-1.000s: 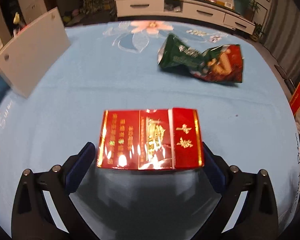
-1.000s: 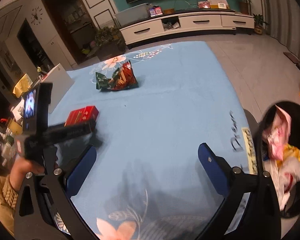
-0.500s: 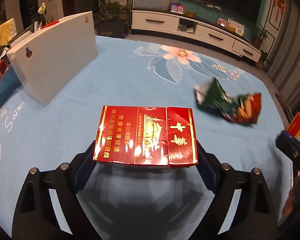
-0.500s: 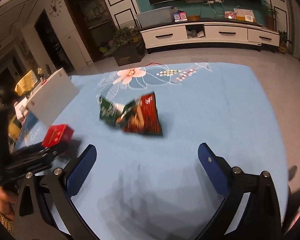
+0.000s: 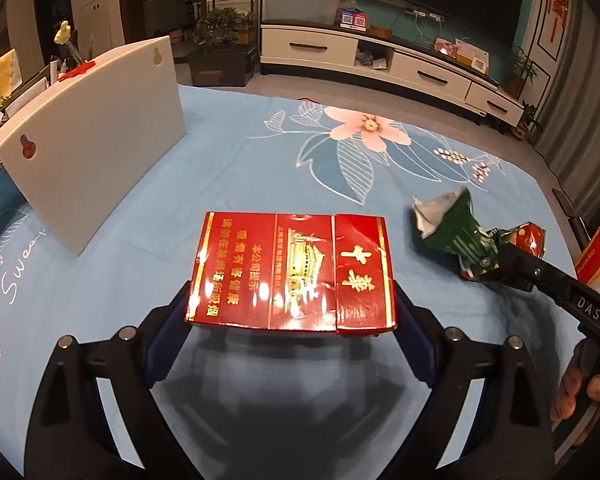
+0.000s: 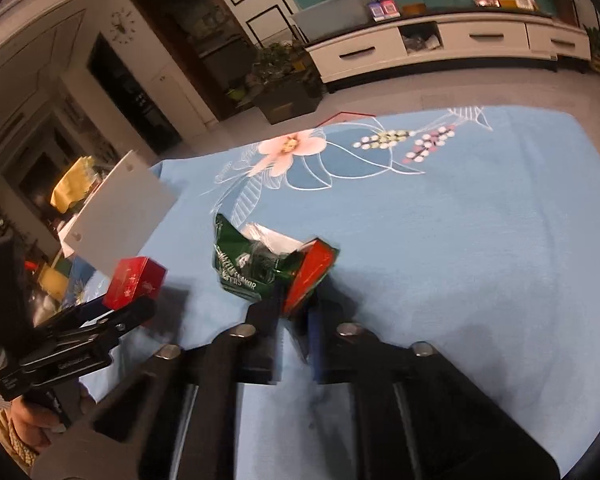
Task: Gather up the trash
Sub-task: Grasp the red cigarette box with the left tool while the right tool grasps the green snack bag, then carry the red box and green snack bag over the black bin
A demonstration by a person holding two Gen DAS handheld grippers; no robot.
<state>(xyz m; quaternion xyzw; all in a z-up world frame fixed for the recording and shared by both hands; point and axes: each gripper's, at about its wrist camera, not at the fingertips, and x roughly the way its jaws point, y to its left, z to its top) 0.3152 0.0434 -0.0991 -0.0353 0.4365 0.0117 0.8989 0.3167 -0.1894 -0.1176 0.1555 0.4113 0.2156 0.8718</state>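
Clamping the red cigarette pack (image 5: 291, 272) across its long axis, left gripper (image 5: 292, 320) jaws wide (pack lengthwise left-right, above the table (image 5: 260, 168)); right gripper (image 6: 292, 312) pinched narrow on crumpled snack bag (image 6: 256, 268).

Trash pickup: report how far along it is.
Both pieces are in hand, neither binned. The left gripper is shut on the red cigarette pack, held above the blue floral tablecloth. The right gripper is shut on the crumpled green snack wrapper. Left to do: carry both to a bin, which neither view shows.
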